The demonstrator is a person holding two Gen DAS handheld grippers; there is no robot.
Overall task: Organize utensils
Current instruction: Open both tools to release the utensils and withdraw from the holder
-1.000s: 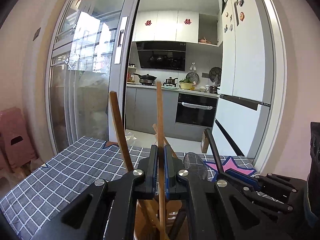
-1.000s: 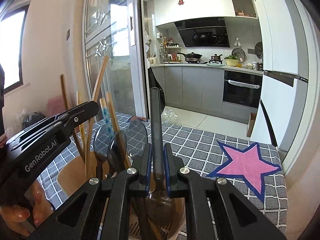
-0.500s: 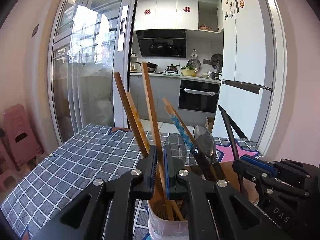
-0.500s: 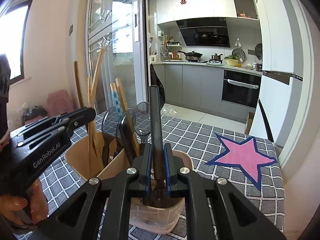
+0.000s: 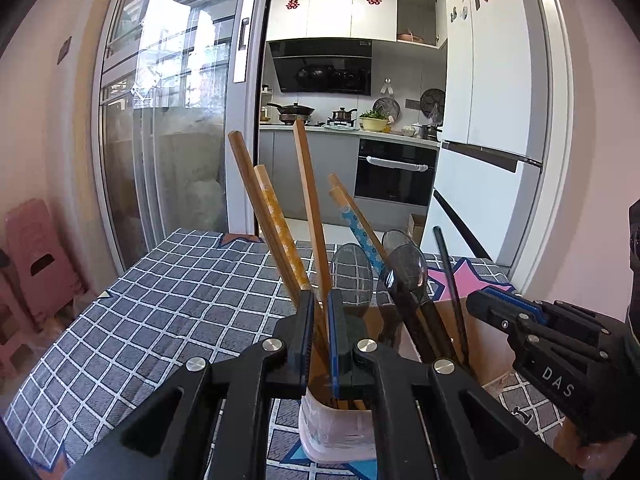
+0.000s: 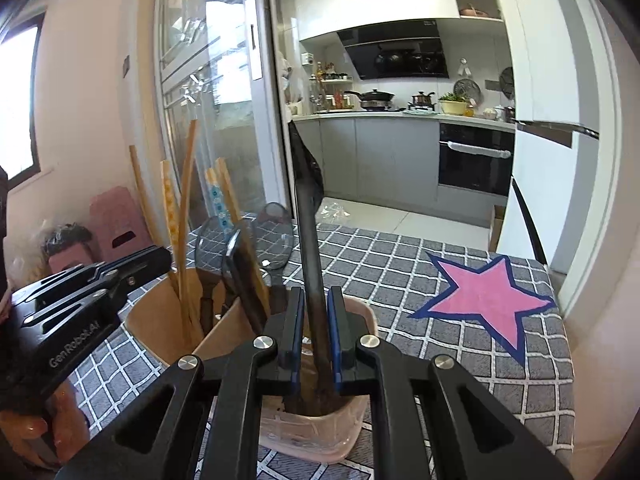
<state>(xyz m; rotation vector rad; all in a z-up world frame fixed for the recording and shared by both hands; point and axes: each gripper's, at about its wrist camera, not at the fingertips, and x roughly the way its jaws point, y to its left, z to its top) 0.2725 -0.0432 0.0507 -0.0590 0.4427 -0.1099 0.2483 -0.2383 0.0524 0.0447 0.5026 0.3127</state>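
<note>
A: Wooden chopstick (image 5: pixel 308 200) clamped in the left gripper (image 5: pixel 319 344), jaws pressed together on its shaft; its lower end already sits in the holder (image 5: pixel 340 436). Right gripper (image 6: pixel 316 344) is closed on a dark utensil handle (image 6: pixel 308 216), upright, foot down in the nearer compartment.

B: Where's the holder?

A: On the checked tablecloth (image 5: pixel 160 300), straight below both tools. Pale pink tub with a brown divider (image 6: pixel 224 332). Chopsticks and translucent spoons (image 5: pixel 352 276) crowd the far side.

B: Risks?

A: Likely tipping. Both grips are on long stems well above the base, so any sideways pull could lever the light tub over. Letting go while a stem leans could also let it fall against the spoons and knock them askew. And the two grippers sit near each other; a careless swing could bump one into the other.

B: Anything in the way?

A: Standing chopsticks flank the left jaws closely, and spoon bowls rise just beside them. Pink star print (image 6: pixel 488 300) to the right lies bare. Fingers (image 6: pixel 24 432) of the person show at the edge.
</note>
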